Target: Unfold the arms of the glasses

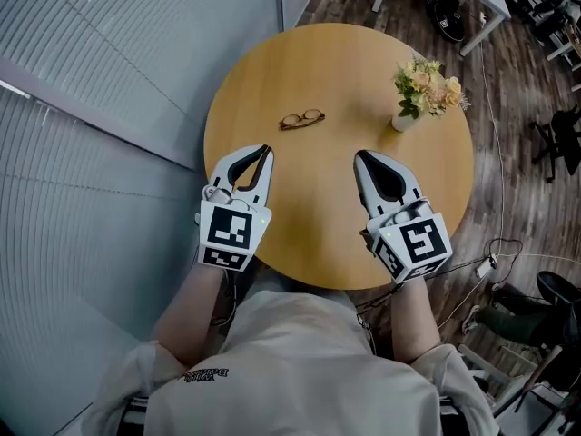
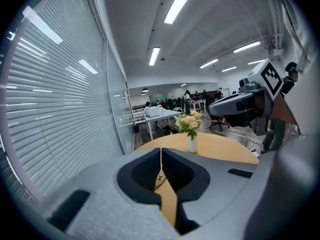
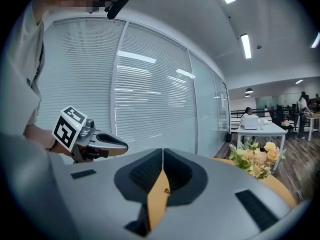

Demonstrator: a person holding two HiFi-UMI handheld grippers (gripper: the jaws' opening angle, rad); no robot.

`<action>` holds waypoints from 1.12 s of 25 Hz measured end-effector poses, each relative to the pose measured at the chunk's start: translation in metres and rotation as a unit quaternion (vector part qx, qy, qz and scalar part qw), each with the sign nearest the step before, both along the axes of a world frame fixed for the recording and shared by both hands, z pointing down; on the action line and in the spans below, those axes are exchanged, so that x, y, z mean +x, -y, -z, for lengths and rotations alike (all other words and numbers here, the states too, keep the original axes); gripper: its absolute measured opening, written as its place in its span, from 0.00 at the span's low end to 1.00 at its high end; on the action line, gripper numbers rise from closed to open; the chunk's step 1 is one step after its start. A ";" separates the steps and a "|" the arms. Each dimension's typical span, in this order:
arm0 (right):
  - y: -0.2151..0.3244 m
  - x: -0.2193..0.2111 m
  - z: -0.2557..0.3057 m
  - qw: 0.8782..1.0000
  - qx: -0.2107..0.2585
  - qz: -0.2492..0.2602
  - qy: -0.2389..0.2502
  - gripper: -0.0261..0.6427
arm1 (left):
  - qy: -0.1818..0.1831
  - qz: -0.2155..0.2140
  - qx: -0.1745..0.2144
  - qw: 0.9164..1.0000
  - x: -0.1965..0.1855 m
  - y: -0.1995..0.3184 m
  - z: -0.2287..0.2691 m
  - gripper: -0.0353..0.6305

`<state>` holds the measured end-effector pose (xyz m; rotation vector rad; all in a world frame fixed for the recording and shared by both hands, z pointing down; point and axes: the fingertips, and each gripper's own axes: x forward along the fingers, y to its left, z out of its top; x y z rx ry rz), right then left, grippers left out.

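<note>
A pair of thin brown-rimmed glasses (image 1: 301, 119) lies folded on the round wooden table (image 1: 272, 71), towards its far left. My left gripper (image 1: 266, 151) hovers over the near left part of the table, short of the glasses, its jaws shut with nothing between them. My right gripper (image 1: 360, 156) hovers at the near right, also shut and holding nothing. In the left gripper view the glasses (image 2: 159, 178) show through the gap below the closed tips (image 2: 161, 149). The right gripper view shows its closed tips (image 3: 163, 151) and only a speck of the glasses (image 3: 167, 189).
A small white vase of flowers (image 1: 425, 91) stands on the table's far right; its flowers (image 3: 256, 159) also show in the right gripper view. A glass wall with blinds (image 1: 109, 80) runs along the left. Office desks and chairs (image 1: 472, 7) stand beyond the table, and cables (image 1: 495, 257) lie on the floor.
</note>
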<state>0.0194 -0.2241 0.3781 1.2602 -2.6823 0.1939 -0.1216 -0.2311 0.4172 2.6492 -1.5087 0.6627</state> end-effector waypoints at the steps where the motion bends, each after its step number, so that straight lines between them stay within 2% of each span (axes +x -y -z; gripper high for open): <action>1: 0.004 0.001 0.002 1.000 0.003 0.001 0.000 0.08 | 0.006 0.000 -0.001 1.000 0.002 0.004 -0.001 0.09; 8: 0.029 0.008 0.003 1.000 0.005 -0.006 0.002 0.08 | 0.075 0.007 0.005 0.997 0.011 0.041 -0.020 0.09; 14: 0.049 0.011 -0.011 1.000 -0.004 -0.008 0.000 0.08 | 0.095 0.004 -0.015 0.995 0.022 0.087 -0.051 0.10; 16: 0.057 0.013 -0.020 1.000 -0.012 -0.012 -0.001 0.08 | 0.109 -0.004 -0.026 0.994 0.027 0.096 -0.065 0.20; 18: 0.063 0.012 -0.029 1.000 -0.019 -0.013 -0.002 0.08 | 0.121 -0.014 -0.034 0.992 0.031 0.102 -0.075 0.24; 22: 0.077 0.007 -0.046 1.000 -0.029 -0.011 -0.005 0.08 | 0.170 -0.033 -0.032 0.984 0.035 0.118 -0.095 0.27; 24: 0.083 0.005 -0.054 0.999 -0.035 -0.011 -0.006 0.08 | 0.190 -0.045 -0.046 0.980 0.036 0.125 -0.113 0.27; 28: 0.100 0.004 -0.079 0.998 -0.055 -0.018 -0.006 0.08 | 0.192 -0.065 -0.085 0.976 0.041 0.137 -0.148 0.27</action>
